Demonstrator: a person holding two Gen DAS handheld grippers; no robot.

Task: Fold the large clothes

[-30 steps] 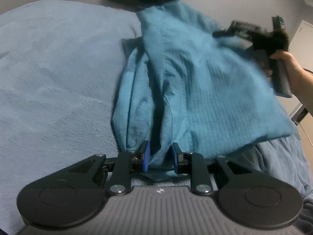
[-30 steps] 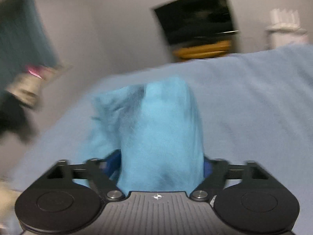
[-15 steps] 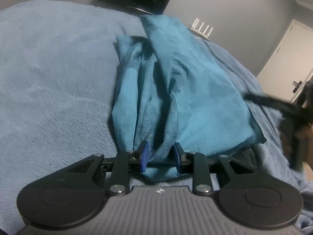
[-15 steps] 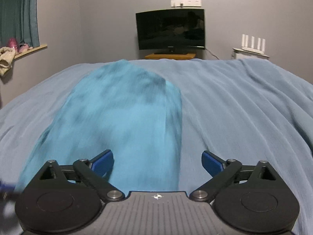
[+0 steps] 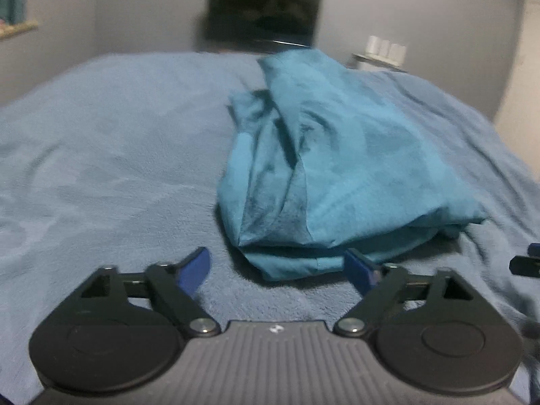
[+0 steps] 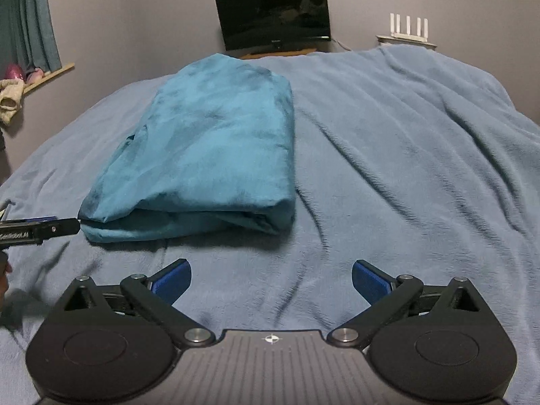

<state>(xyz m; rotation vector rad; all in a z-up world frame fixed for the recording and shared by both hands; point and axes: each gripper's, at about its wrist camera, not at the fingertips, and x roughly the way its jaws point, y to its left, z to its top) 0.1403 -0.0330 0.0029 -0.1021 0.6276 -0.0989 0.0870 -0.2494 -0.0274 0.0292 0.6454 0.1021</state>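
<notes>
Hovering low over the blanket (image 6: 405, 141), the left gripper (image 5: 278, 270) has its jaws spread wide and holds nothing, and the right gripper (image 6: 271, 278) is the same: spread, empty. Straight ahead of both lies the one teal garment (image 6: 209, 148), folded into a thick bundle on the blanket, its long axis running away from the grippers toward the TV (image 6: 273, 15). The bundle's near edge sits just beyond the left gripper's fingertips, almost between them, while the right gripper stands further back from that edge and slightly to its right. So the left is nearer for any next fold or tidy-up. Count: one garment, one blanket, one TV, two grippers.
</notes>
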